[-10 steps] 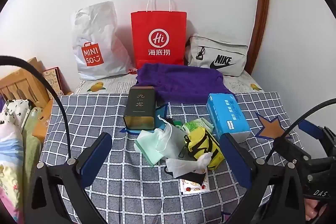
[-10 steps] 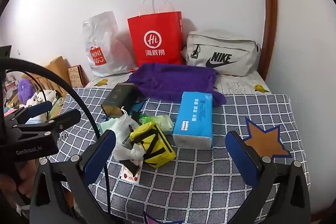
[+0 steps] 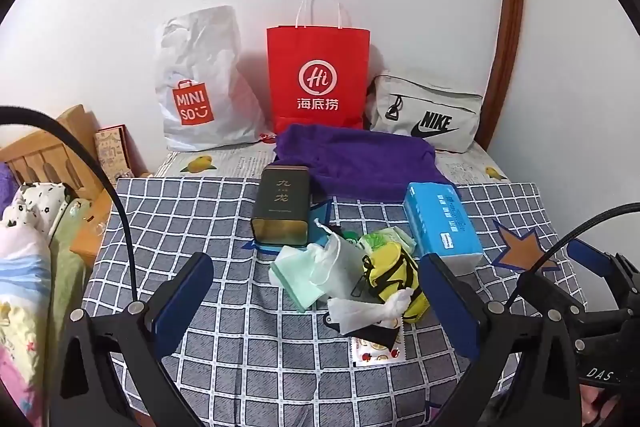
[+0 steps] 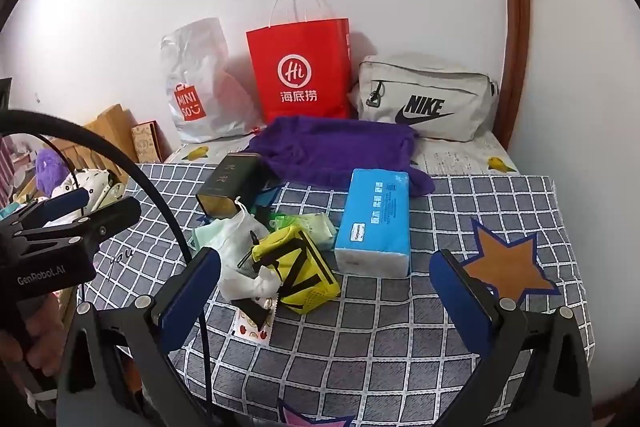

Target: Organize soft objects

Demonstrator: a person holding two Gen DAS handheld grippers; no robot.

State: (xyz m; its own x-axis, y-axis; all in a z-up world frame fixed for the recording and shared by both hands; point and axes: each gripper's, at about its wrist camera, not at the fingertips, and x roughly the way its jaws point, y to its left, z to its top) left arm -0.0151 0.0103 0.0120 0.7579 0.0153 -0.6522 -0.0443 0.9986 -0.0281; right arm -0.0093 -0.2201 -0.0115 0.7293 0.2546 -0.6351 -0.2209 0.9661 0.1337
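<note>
Against the frames of a moment before, no change is seen: the heap lies as it did, and both tongs are held at the same place above the near edge of the bench (image 3: 168, 227), which is covered by a grey checked cloth.

The left tongs (image 3: 316, 291) are seen spread wide with nothing between the blue pads; the right tongs (image 4: 324, 287) are likewise spread wide and empty, pointed down at the heap.

At the left, bedding and a wooden frame are cut off by the picture's edge, and little of them can be made out. A hand on the left handle is only partly seen in the right wrist view.

The soft things are gathered in one heap at the middle of the bench. From left to right are found a pale green cloth (image 3: 298, 277), a crumpled white plastic bag (image 3: 340, 267), and a yellow pouch with black straps (image 3: 394, 277). A green packet (image 4: 316, 227) is half hidden behind the pouch. A small black item and a fruit-patterned sachet (image 3: 376, 351) are partly covered by a white tissue; what the black item is cannot be told.

A dark tin (image 3: 282, 203) lies behind the heap, a blue tissue pack (image 3: 440, 223) at its right, and a purple towel (image 3: 356, 159) farther back, before the bags at the wall.
</note>
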